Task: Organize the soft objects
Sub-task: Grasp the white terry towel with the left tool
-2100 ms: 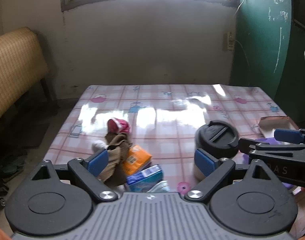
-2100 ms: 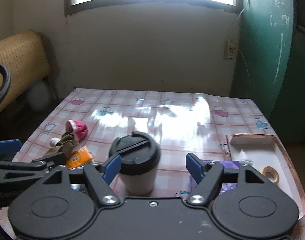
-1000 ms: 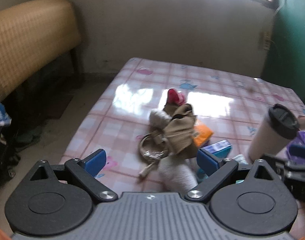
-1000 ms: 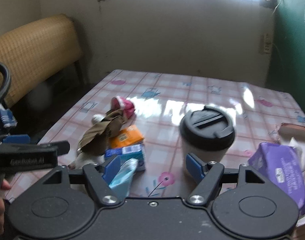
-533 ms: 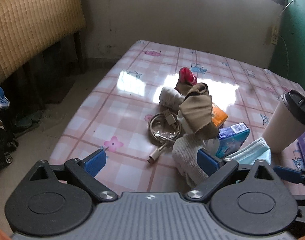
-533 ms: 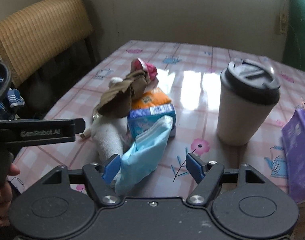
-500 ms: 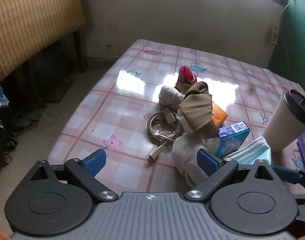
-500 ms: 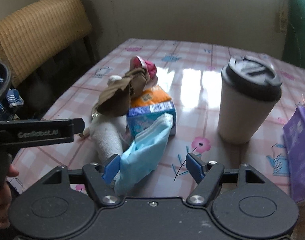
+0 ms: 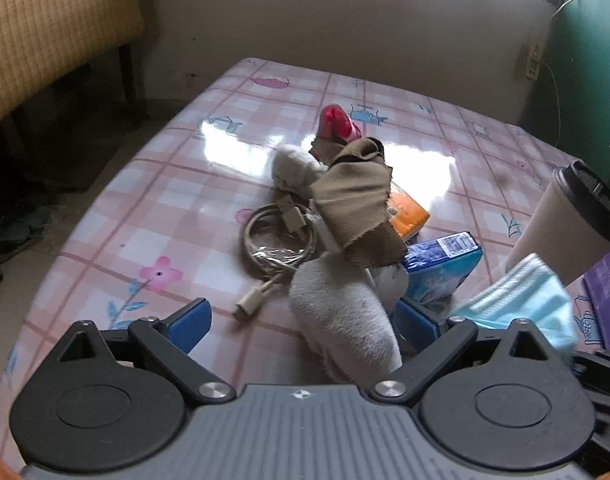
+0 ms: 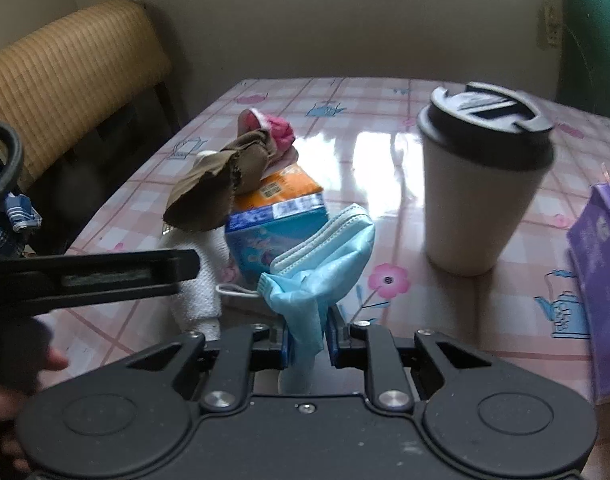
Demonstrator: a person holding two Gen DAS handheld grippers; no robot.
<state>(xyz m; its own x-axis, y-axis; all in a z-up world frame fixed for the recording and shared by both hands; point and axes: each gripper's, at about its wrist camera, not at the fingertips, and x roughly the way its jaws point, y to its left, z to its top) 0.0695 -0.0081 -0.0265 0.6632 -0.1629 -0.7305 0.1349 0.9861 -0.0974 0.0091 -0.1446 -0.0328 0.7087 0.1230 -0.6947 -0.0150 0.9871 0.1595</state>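
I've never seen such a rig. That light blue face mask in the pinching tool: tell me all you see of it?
The light blue pleated face mask looks like thin soft fabric, crumpled and folded over. The right gripper is shut on its lower end. Its upper part rests against the blue tissue pack, and a white ear loop trails beside it.

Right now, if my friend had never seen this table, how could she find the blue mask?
Start at the tall cup with the black lid on the pink checked table. Just left of it lies a blue box, and the mask drapes from that box toward the camera, its end pinched in the right gripper. It is the only thin, pale blue pleated thing with white ear loops.
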